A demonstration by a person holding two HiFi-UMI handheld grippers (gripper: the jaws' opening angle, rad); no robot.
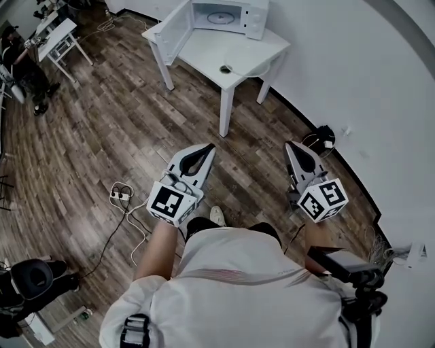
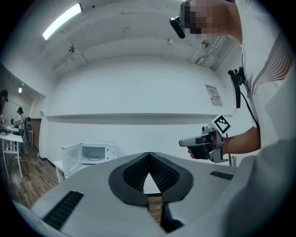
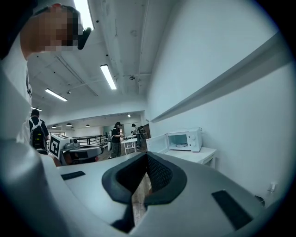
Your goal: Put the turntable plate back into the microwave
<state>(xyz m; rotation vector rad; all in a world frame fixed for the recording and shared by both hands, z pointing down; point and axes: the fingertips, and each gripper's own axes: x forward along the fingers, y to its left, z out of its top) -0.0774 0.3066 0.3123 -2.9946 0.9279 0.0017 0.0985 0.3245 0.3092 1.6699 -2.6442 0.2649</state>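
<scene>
The white microwave [image 1: 228, 17] stands on a white table [image 1: 234, 54] at the far end of the floor, its door swung open to the left. A glass turntable plate [image 1: 221, 18] lies inside its cavity. The microwave [image 2: 90, 155] and the plate [image 2: 94, 159] also show small in the left gripper view, and the microwave [image 3: 182, 140] in the right gripper view. My left gripper [image 1: 209, 146] and right gripper [image 1: 288, 144] are held level in front of the person, well short of the table. Both are shut with nothing between the jaws.
A small dark round object [image 1: 225, 68] lies on the table near its front corner. A power strip [image 1: 121, 194] and cables lie on the wood floor at the left. The white wall [image 1: 367, 81] runs along the right. Another white table [image 1: 58, 37] and people stand far left.
</scene>
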